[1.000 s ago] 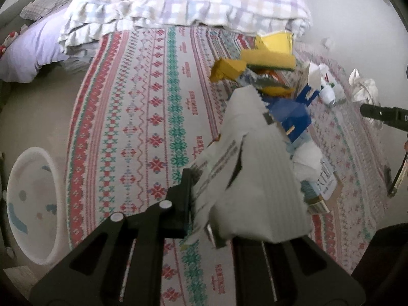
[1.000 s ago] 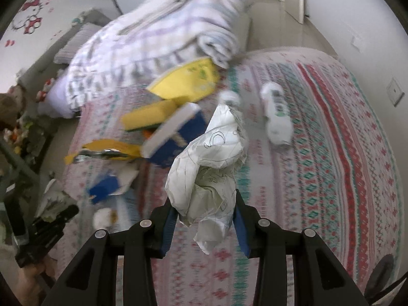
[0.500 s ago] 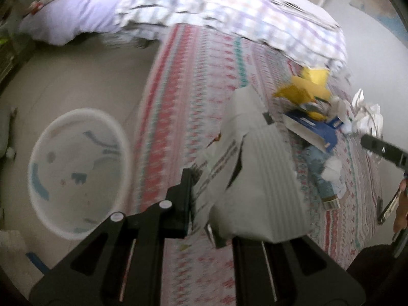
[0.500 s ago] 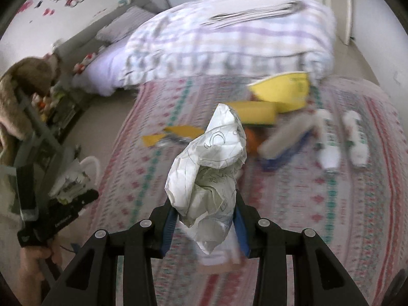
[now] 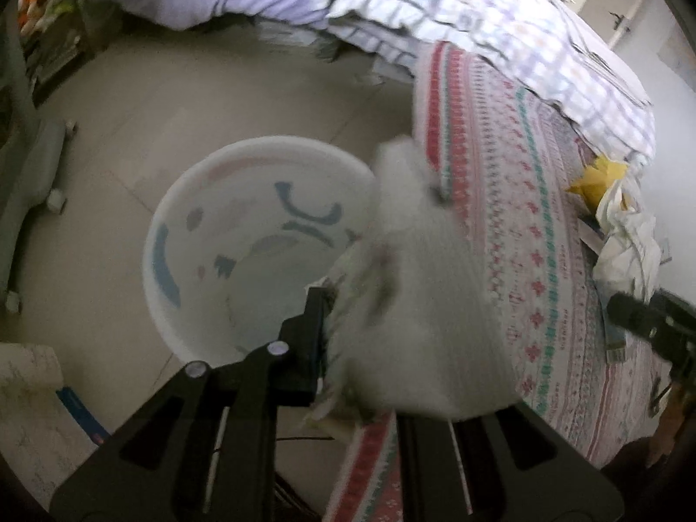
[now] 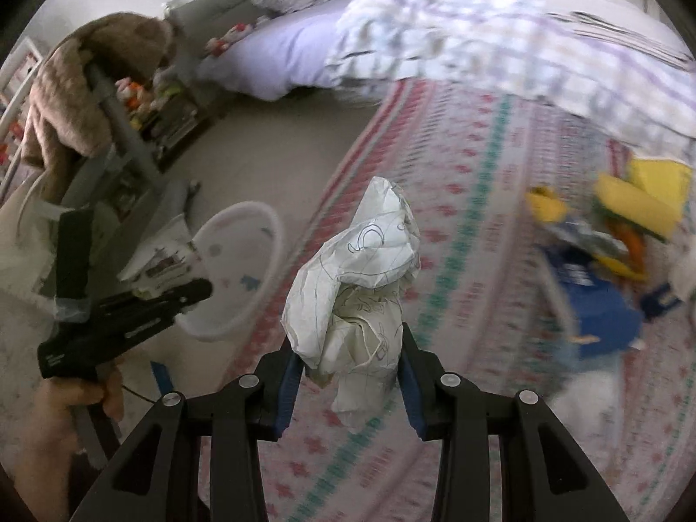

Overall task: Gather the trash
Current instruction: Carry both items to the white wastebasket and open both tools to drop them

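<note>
On the pale floor beside a patterned rug sits a round white basin with blue and grey shapes printed inside. We see our left gripper clamped on a blurred white wad of paper, and that wad hangs over the near right rim of the basin, partly over the rug's edge. One black finger shows at the left of the wad; the other is hidden behind it.

From the right wrist view, our right gripper pinches a crumpled sheet of white paper with drawn outlines, blue-padded fingers pressing it from both sides. It is above the rug, well to the right of the basin. The left gripper appears at the left of this view, held in a bare hand, with its printed paper near the basin's rim.

More litter lies farther along the rug: yellow packets and a blue box, blurred. A checked quilt is heaped on a lilac mattress beyond.
</note>
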Demonstrator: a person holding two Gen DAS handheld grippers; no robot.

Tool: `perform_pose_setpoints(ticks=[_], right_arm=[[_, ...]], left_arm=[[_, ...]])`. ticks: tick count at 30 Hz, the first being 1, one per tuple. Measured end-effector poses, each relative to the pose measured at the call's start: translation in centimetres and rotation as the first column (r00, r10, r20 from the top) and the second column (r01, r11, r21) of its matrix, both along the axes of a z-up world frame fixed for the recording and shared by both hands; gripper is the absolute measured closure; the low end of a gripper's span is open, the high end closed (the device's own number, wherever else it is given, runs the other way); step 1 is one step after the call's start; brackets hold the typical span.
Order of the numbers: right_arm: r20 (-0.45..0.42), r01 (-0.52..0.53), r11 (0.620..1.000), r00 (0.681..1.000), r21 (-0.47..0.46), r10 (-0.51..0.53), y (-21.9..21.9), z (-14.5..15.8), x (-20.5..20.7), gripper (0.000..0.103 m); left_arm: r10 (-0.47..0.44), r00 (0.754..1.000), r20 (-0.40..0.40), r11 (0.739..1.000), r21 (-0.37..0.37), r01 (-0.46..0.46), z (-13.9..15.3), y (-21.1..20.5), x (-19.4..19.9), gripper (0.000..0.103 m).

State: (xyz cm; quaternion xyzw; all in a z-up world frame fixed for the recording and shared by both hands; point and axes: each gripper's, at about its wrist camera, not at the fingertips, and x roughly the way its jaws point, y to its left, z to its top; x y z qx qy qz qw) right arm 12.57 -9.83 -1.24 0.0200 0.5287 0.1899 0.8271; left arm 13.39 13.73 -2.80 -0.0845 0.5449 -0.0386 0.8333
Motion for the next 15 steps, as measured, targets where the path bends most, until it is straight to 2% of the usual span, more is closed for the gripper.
perform_pose_setpoints(ticks=[3, 4, 5, 6, 7, 8, 11, 13, 15], right_arm=[[0.001, -0.030, 1.000, 1.000, 0.001, 0.030, 2.4, -1.0, 0.4, 0.062], [0.001, -0.034, 0.999, 0.999, 0.002, 0.034, 2.8, -1.2, 0.3, 0.062], [-0.003, -0.041, 0.999, 0.999, 0.000, 0.041, 3.5, -1.6, 0.6, 0.062], [-0.006, -0.046, 0.999, 0.999, -0.003, 0.046, 3.9, -1.8, 0.6, 0.062], [-0.009, -0.049, 0.999, 0.999, -0.007, 0.049, 4.2, -2.1, 0.7, 0.062], [-0.012, -0.055, 0.998, 0.998, -0.012, 0.054, 4.5, -2.4, 0.9, 0.062], [-0.022, -0.068, 0.998, 0.997, -0.016, 0.068, 5.5, -2.9, 1.1, 0.062], [-0.027, -0.070, 0.997, 0.997, -0.011, 0.070, 6.2, -3.0, 1.4, 0.062], [-0.036, -0.071, 0.997, 0.997, -0.002, 0.071, 7.0, -3.2, 1.9, 0.062]], left_arm=[[0.020, 1.000, -0.013, 1.000, -0.017, -0.020, -0.4, 1.0, 0.2, 0.088], [0.021, 1.000, -0.022, 0.999, -0.025, -0.022, -0.5, 1.3, 0.2, 0.077], [0.031, 0.999, -0.032, 0.999, -0.031, -0.032, -0.6, 1.6, 0.2, 0.059], [0.045, 0.998, -0.036, 0.998, -0.031, -0.047, -0.5, 1.9, 0.2, 0.049], [0.063, 0.997, -0.036, 0.997, -0.031, -0.064, -0.4, 2.2, 0.0, 0.031], [0.079, 0.996, -0.030, 0.996, -0.031, -0.080, -0.2, 2.6, -0.2, 0.025], [0.094, 0.995, -0.022, 0.995, -0.024, -0.094, 0.4, 3.5, -0.9, 0.021], [0.112, 0.993, -0.032, 0.994, 0.010, -0.112, 0.5, 3.9, -1.2, 0.016], [0.129, 0.991, -0.038, 0.991, 0.037, -0.127, 0.6, 4.5, -1.7, 0.015]])
